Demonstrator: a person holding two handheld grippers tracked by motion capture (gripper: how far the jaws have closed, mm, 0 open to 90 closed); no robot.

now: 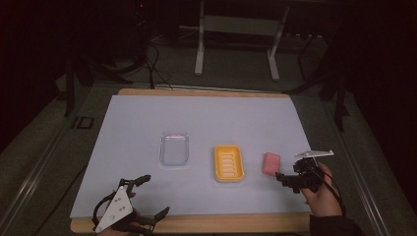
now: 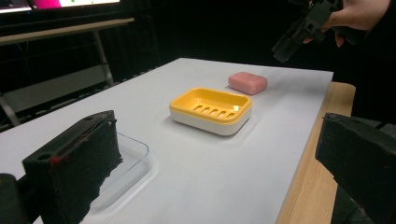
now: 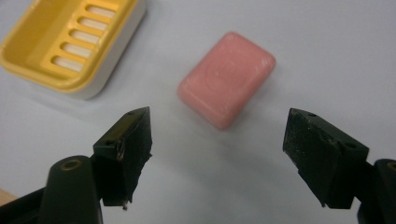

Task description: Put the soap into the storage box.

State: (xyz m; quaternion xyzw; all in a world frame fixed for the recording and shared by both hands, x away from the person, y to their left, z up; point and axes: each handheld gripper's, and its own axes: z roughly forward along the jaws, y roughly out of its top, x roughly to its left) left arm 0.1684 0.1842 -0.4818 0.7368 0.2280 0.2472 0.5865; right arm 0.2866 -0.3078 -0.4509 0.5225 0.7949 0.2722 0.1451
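A pink bar of soap (image 1: 271,162) (image 3: 227,78) lies flat on the white sheet, just right of a yellow soap dish (image 1: 229,162) (image 3: 60,42) with a slotted insert and nothing in it. My right gripper (image 1: 290,171) (image 3: 218,140) hovers open just short of the soap, its jaws spread wider than the bar and not touching it. Over the table's near left edge my left gripper (image 1: 155,195) (image 2: 217,158) is open with nothing between its jaws. In the left gripper view, the dish (image 2: 212,109) and soap (image 2: 247,82) lie ahead, with the right gripper (image 2: 308,28) beyond them.
A clear plastic lid or tray (image 1: 174,149) (image 2: 126,161) lies left of the dish. The white sheet (image 1: 147,123) covers a wooden tabletop (image 1: 206,223) whose edge shows at the front. Metal stand legs (image 1: 199,54) and cables are on the floor behind.
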